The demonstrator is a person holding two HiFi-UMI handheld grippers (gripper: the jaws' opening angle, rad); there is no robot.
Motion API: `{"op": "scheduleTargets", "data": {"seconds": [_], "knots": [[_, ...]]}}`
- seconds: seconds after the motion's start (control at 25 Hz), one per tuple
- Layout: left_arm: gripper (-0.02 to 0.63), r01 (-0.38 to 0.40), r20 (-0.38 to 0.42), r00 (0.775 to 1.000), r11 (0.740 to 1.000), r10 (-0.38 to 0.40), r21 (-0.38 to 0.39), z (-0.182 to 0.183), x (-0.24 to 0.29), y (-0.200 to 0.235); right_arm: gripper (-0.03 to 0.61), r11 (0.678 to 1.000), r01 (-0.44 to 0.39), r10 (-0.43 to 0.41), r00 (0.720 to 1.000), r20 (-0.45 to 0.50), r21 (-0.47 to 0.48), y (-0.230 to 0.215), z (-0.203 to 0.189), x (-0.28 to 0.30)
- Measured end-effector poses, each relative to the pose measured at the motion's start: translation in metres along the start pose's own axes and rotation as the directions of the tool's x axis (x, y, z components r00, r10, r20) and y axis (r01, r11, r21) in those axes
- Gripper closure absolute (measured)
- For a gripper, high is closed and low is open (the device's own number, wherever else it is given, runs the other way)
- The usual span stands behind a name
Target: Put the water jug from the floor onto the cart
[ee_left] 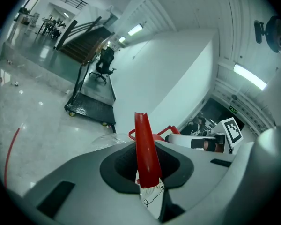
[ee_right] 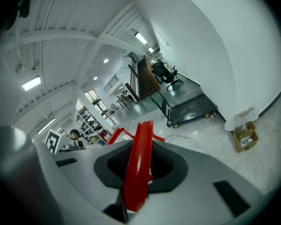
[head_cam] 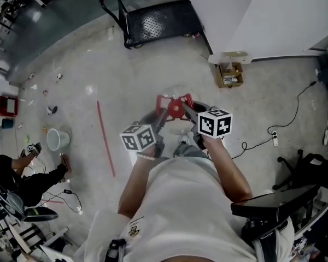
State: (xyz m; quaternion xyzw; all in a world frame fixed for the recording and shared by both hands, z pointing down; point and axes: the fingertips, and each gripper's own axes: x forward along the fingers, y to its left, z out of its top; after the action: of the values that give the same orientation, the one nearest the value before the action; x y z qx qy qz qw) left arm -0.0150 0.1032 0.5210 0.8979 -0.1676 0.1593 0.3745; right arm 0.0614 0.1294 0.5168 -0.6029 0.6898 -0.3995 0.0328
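Observation:
The clear water jug (head_cam: 177, 93) hangs in front of me by its red handle frame (head_cam: 175, 107). My left gripper (head_cam: 160, 120) is shut on the left red strip of that handle (ee_left: 145, 149). My right gripper (head_cam: 189, 113) is shut on the right red strip (ee_right: 139, 165). In the left gripper view, part of the jug's clear body (ee_left: 107, 139) shows beyond the jaws. In the right gripper view it (ee_right: 193, 142) shows the same way. The black flat cart (head_cam: 159, 19) with its upright push bar stands ahead by the white wall, also seen as the cart (ee_left: 90, 108) and the cart (ee_right: 193, 108).
An open cardboard box (head_cam: 230, 74) sits at the foot of the white wall, right of the cart. A red line (head_cam: 105, 138) runs along the floor on the left, near a white bucket (head_cam: 57, 140) and a seated person (head_cam: 22, 173). A cable (head_cam: 295, 113) and a chair (head_cam: 273, 206) are on the right.

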Motion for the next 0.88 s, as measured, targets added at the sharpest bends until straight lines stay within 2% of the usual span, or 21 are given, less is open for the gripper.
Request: {"op": "scheduleTargets", "data": {"seconds": [0.24, 0.52, 0.88], "knots": [[0.552, 0.010, 0.001, 1.000, 0.999, -0.010, -0.031, 0.029, 0.035, 0.007, 0.512, 1.000, 0.006, -0.006, 1.000, 0.019, 0.010, -0.028, 0.040, 0.011], [0.552, 0.025, -0.001, 1.000, 0.999, -0.025, -0.047, 0.059, 0.069, 0.024, 0.512, 1.000, 0.022, -0.022, 1.000, 0.022, 0.019, -0.057, 0.068, 0.034], [0.552, 0.053, -0.026, 0.998, 0.996, -0.055, -0.068, 0.134, 0.125, 0.086, 0.512, 0.998, 0.063, -0.063, 0.998, -0.020, 0.024, -0.089, 0.126, 0.118]]}}
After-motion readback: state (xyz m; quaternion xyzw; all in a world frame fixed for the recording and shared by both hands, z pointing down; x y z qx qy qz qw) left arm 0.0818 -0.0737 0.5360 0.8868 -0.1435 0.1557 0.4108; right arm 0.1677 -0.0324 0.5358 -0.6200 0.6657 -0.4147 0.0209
